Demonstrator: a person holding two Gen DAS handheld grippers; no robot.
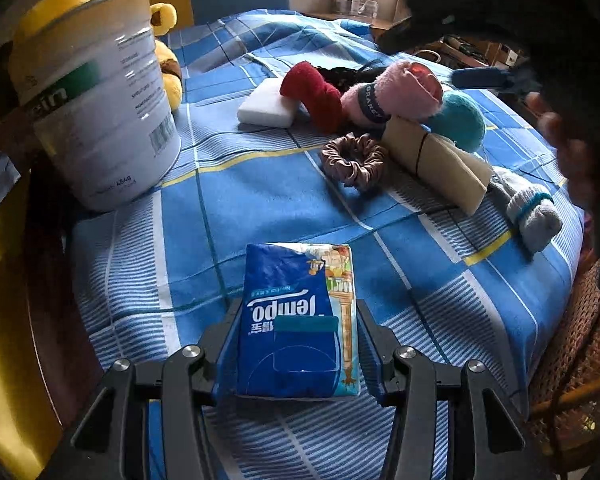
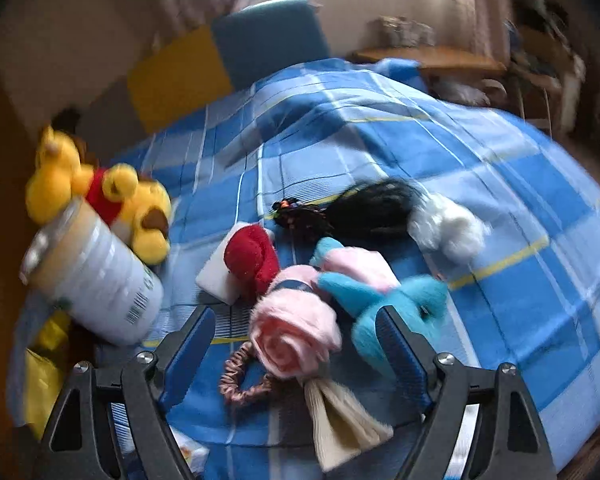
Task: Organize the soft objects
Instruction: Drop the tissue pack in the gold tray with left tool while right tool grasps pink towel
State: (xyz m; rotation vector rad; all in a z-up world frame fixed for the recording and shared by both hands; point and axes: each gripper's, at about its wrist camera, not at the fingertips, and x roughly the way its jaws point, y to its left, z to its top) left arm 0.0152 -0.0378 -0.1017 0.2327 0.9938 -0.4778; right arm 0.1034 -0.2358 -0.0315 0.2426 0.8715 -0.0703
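While soft cloth items crowd the blue checked blanket (image 1: 260, 200), the left gripper (image 1: 298, 344) clamps a glossy blue tissue packet (image 1: 298, 320); the right gripper (image 2: 300, 340) gapes empty over a fluffy pink rolled towel (image 2: 296, 332).

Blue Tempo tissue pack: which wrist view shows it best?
The left wrist view. The blue Tempo tissue pack sits sharp and fully visible between the left gripper fingers, which press its sides, printed label readable. The right wrist view is motion-blurred and shows at most a white-and-orange scrap at its bottom edge that may be the pack; I cannot tell.
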